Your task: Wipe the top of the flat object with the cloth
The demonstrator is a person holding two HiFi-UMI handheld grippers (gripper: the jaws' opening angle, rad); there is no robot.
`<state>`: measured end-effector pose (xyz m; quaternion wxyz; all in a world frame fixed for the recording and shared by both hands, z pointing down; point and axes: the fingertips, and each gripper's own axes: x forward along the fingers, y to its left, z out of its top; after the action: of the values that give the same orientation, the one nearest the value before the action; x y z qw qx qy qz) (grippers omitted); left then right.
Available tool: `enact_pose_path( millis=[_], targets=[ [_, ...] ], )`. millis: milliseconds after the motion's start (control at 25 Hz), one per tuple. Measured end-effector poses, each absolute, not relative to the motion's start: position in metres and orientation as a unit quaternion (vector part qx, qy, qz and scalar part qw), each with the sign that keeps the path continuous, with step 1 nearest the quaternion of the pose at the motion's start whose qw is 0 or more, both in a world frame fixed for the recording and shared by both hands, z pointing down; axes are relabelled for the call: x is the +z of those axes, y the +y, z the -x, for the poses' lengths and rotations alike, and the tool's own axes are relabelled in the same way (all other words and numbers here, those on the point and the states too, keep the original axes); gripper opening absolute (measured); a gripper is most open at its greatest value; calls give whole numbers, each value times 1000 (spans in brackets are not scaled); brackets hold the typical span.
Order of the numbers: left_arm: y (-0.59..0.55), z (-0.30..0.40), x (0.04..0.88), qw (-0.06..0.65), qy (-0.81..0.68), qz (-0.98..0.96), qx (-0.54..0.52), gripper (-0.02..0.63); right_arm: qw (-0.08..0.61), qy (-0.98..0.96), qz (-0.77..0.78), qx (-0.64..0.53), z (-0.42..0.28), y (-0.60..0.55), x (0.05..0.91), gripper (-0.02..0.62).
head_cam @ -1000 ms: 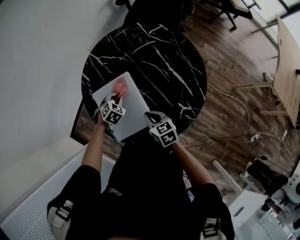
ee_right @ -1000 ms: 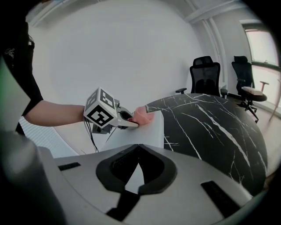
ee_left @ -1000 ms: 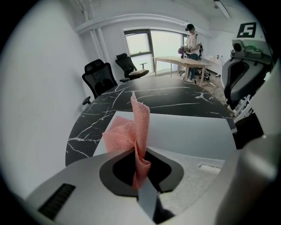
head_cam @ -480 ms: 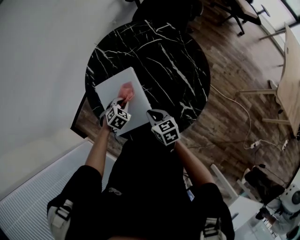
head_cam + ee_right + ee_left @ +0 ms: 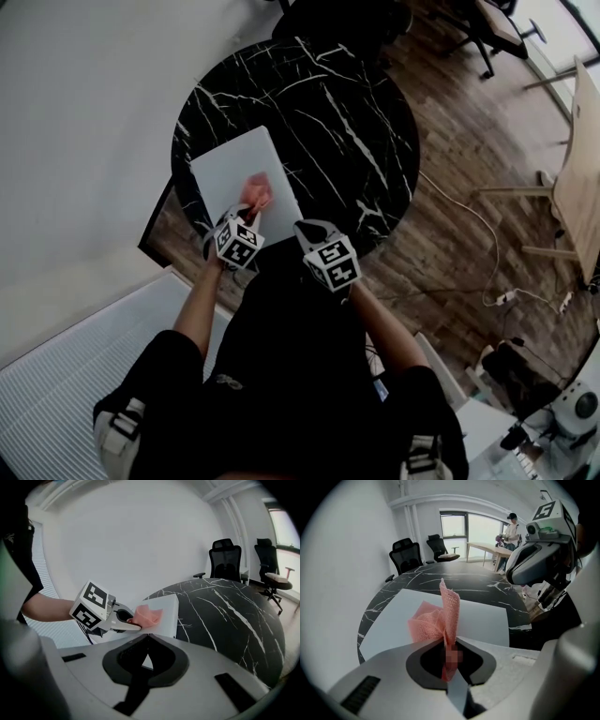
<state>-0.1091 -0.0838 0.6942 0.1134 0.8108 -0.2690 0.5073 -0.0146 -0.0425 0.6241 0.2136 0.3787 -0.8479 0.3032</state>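
The pink cloth [image 5: 255, 190] is resting on the flat white object [image 5: 228, 167] at the black marble desk's [image 5: 349, 122] near edge, with the left gripper [image 5: 249, 212] pinching it while the right gripper [image 5: 306, 229] is hovering beside, jaws pressed together and holding nothing.

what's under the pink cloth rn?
The white board lies under the cloth, and itself sits on the black marble table. The patch of board directly beneath the cloth is covered.

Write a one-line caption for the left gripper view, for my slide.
Left gripper pinches a pink cloth on a flat white board lying on a black marble table.
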Motion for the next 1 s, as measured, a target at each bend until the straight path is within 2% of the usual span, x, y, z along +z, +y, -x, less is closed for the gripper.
enact_pose_path(
  millis=[1000],
  targets=[
    [-11, 92, 698, 130, -294, -798, 510, 23, 225, -869, -325, 299, 13, 7, 633, -5]
  ],
)
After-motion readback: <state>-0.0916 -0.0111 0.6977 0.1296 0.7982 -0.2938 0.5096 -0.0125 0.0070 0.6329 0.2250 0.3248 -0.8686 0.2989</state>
